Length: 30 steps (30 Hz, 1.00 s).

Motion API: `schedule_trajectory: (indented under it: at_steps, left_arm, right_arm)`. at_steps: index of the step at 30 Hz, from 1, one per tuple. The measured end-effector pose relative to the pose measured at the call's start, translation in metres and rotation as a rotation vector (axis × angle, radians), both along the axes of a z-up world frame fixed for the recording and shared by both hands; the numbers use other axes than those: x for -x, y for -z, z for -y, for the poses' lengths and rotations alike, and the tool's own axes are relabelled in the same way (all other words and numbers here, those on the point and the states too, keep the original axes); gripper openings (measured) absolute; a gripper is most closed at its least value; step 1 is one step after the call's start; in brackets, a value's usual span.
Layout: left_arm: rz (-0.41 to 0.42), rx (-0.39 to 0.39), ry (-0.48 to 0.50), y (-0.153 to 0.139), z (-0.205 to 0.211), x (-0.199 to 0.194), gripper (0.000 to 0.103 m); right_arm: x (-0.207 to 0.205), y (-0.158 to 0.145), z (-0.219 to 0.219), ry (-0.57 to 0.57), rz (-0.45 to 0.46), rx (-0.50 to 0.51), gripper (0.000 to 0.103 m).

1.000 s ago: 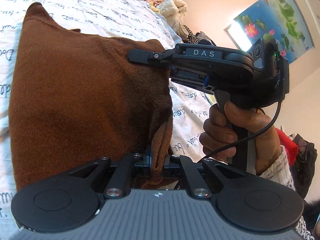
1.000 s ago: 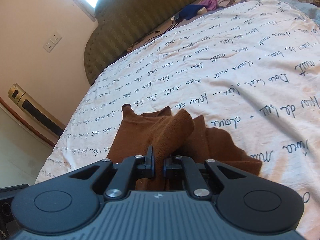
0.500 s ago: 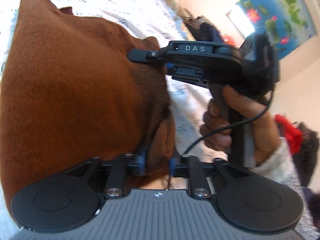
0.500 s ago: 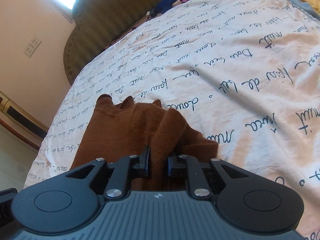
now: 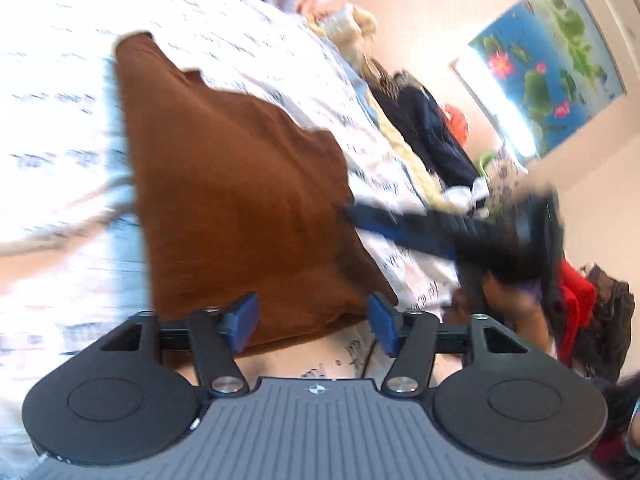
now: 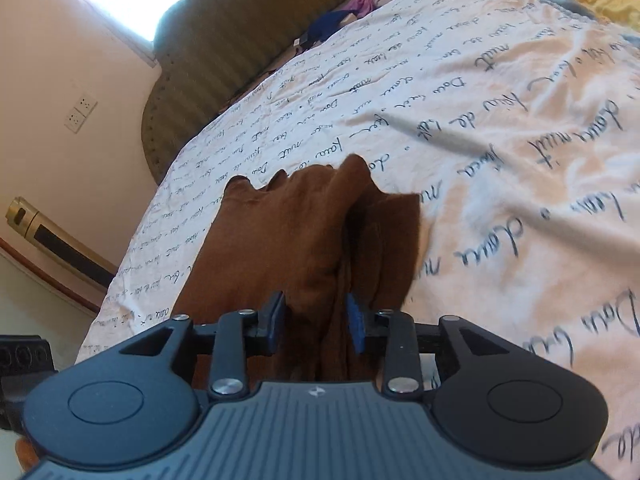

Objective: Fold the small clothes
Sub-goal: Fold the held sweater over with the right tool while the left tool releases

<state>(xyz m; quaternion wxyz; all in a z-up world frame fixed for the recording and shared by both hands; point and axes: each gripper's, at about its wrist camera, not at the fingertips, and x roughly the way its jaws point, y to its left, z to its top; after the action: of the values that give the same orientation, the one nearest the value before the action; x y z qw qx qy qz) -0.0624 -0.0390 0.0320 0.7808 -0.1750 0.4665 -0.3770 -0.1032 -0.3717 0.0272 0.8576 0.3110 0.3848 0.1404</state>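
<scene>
Brown knit fabric, a small rust-coloured garment, lies across the middle of my left wrist view on the white bed sheet printed with dark cursive writing. In my right wrist view the same garment sits at lower centre, bunched into a raised ridge that runs up from between the pads.

My left tool stands wide apart, its blue pads either side of the near hem and clamped on nothing. My right tool also has its pads apart, with cloth lying loosely in the gap; I judge it is not gripping. From the left view my right tool shows as a dark blur at centre right, touching or just beside the garment's right edge; I cannot tell which.

I judge the knit to be light, soft and limp, so it will sag and wrinkle when lifted and will not hold a crease alone. Its fuzzy surface should not slip in the pads. I would take hold at the corners of the hem or along a doubled edge, pinching both layers together, and keep the cloth taut between the two tools.
</scene>
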Motion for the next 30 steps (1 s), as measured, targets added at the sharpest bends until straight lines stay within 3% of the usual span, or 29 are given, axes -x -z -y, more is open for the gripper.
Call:
schedule_trajectory:
  at_steps: [3,6,9,10,12,13,19,21,24,26,30]
  left_arm:
    - [-0.006,-0.021,-0.052,-0.003,-0.025,-0.002,0.064]
    - [-0.048,-0.031,-0.095,0.002,-0.046,-0.009,0.079]
    - [-0.113,-0.039,-0.135,0.011,-0.052,-0.018,0.08]
    - [-0.125,-0.007,-0.128,0.015,-0.054,-0.018,0.076]
    - [-0.183,0.061,-0.089,0.024,-0.055,-0.021,0.04]
    - [-0.221,0.074,-0.085,0.031,-0.053,-0.023,0.016]
    - [-0.238,0.106,-0.087,0.035,-0.063,-0.025,0.013]
    - [-0.232,0.076,-0.084,0.037,-0.069,-0.023,0.013]
    - [-0.244,0.02,-0.07,0.049,-0.07,-0.02,0.013]
    - [-0.263,0.018,-0.052,0.052,-0.071,-0.022,0.015]
    - [-0.154,-0.01,-0.032,0.019,-0.072,-0.022,0.016]
  right_arm:
    - [0.032,0.008,0.001,0.031,0.002,-0.06,0.036]
    - [0.044,0.019,-0.005,0.033,-0.019,-0.06,0.036]
    - [0.05,0.025,-0.012,0.025,0.007,-0.049,0.032]
    - [0.051,0.026,-0.014,0.021,0.023,-0.061,0.015]
    - [0.051,0.024,-0.016,0.035,0.031,-0.044,0.012]
    - [0.051,0.02,-0.017,0.039,0.042,-0.036,0.011]
    - [0.07,-0.015,-0.02,0.031,0.139,-0.01,0.01]
    - [0.075,-0.005,-0.015,0.046,0.114,-0.015,0.009]
    - [0.074,0.028,-0.013,0.064,0.004,0.008,0.009]
    - [0.075,0.032,-0.007,0.078,0.0,-0.02,0.012]
    - [0.069,-0.006,0.0,0.134,0.082,0.081,0.014]
